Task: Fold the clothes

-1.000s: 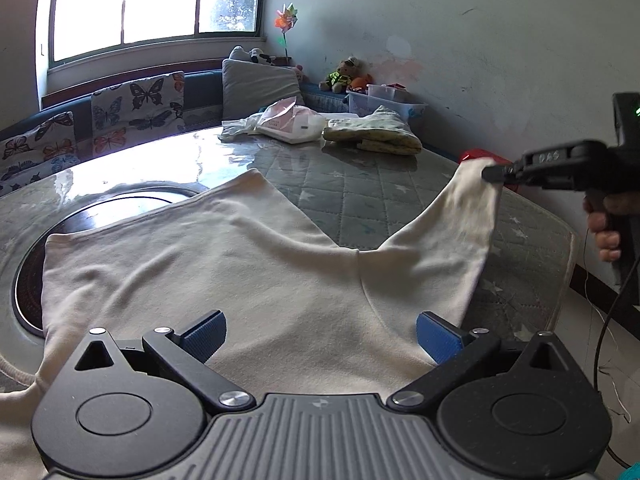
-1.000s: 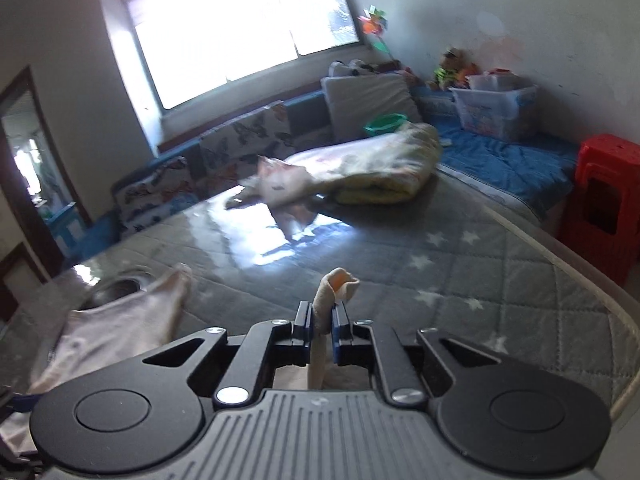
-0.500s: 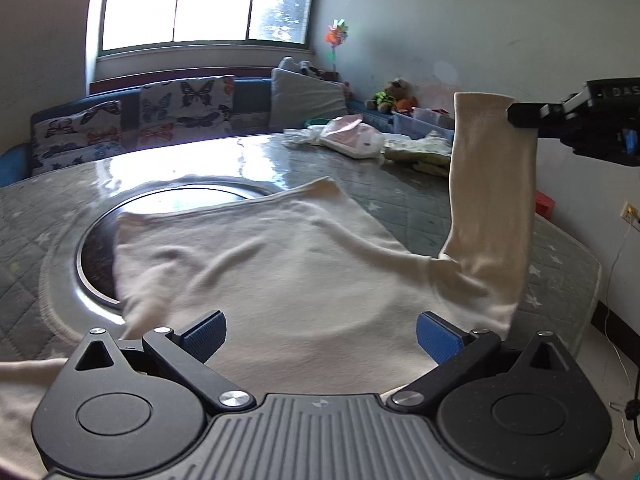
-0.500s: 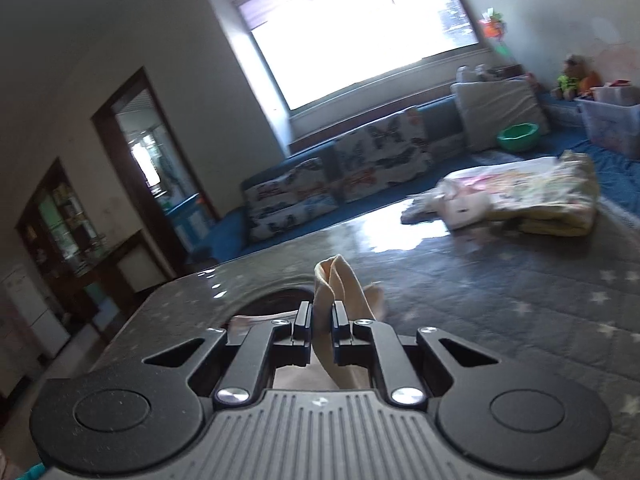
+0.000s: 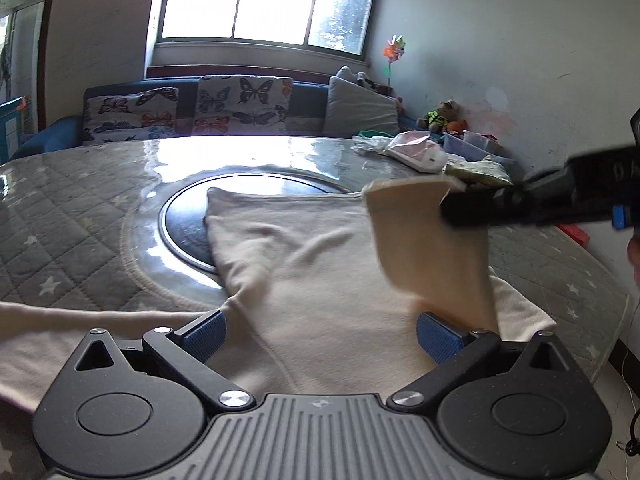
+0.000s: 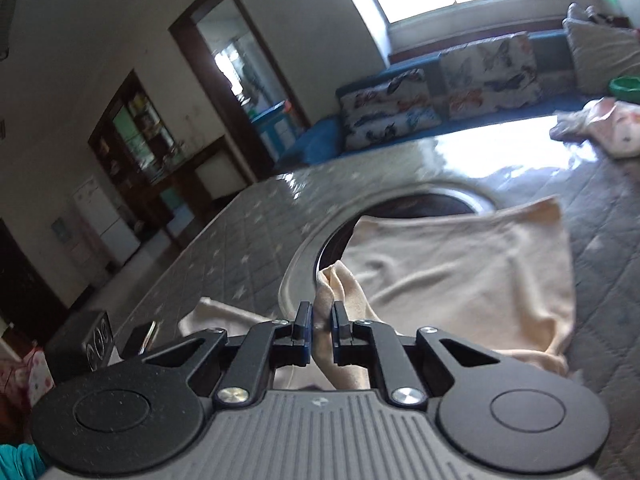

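**Entry: right sleeve in carry, mid-fold over the shirt body**

**Left wrist view.**
- Cream long-sleeved shirt (image 5: 320,280): lies flat on the quilted table (image 5: 72,240), its hem end partly over the dark round inset (image 5: 184,224) at the table's centre.
- My left gripper (image 5: 320,332): blue pads spread wide, holding nothing, hovering low over the shirt's near end.
- Right sleeve (image 5: 424,248): lifted off the table, its cuff pinched by my right gripper (image 5: 448,208), which reaches in from the right.
- Change: a second ago this sleeve lay stretched out towards the table's right edge; half a second ago it hung tall above the shoulder. Now it has swung inward and lower, hanging over the shirt's chest.
- Other sleeve (image 5: 60,320): spread out to the left, untouched.
- Far edge: a heap of other laundry (image 5: 416,152); butterfly cushions (image 5: 240,104) on the bench beyond.

**Right wrist view.**
- My right gripper (image 6: 320,328): clamped on the bunched cuff (image 6: 332,284), cloth standing up between the pads.
- Shirt body (image 6: 460,276): below and ahead, a few soft wrinkles across it.
- Change: the view has turned from the far laundry pile to the shirt and the doorway side, so the gripper has crossed towards the middle.

**Assessment.** The sleeve fold looks about half made. What remains, I judge, is to lay the cuff flat on the chest and let go; the left sleeve and the lengthwise folds are not yet done.
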